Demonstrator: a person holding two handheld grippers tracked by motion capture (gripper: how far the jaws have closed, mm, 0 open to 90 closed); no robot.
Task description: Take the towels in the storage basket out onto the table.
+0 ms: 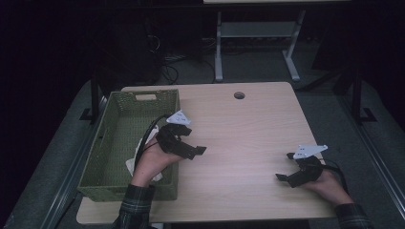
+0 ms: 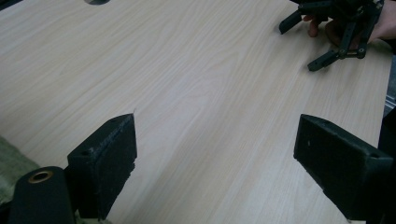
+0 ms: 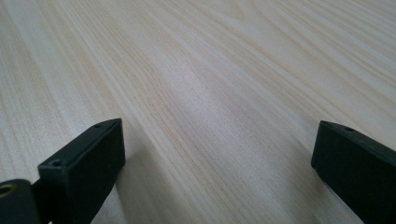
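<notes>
Green woven plastic forms the basket [image 1: 119, 143], which is set at the near left corner of the pale wooden table [image 1: 248, 129] and is taken here as the landmark. White crumpled cloth [image 1: 143, 160] is seen lying inside the basket, against its right wall and toward the near end, partly covered by the person's left hand [image 1: 153, 162]. How the cloth is folded cannot be told.

The left gripper [image 1: 193, 150] is held just to the right of the basket's right wall, over bare tabletop, with its jaws pointed away from the basket. In the left gripper view its jaws are seen spread wide, with nothing between them but wood grain; a strip of the green basket edge [image 2: 11, 168] is caught at the lower left of that view. The hand behind it is laid across the basket's rim.

The right gripper [image 1: 285, 166] is held well apart from the basket, far to its right and near the table's front edge, in the right hand [image 1: 329, 183]. Its jaws are likewise parted widely and nothing is gripped; bare table is seen between them in the right gripper view. A round cable hole [image 1: 239, 95] is set in the tabletop beyond the basket and to its right.
</notes>
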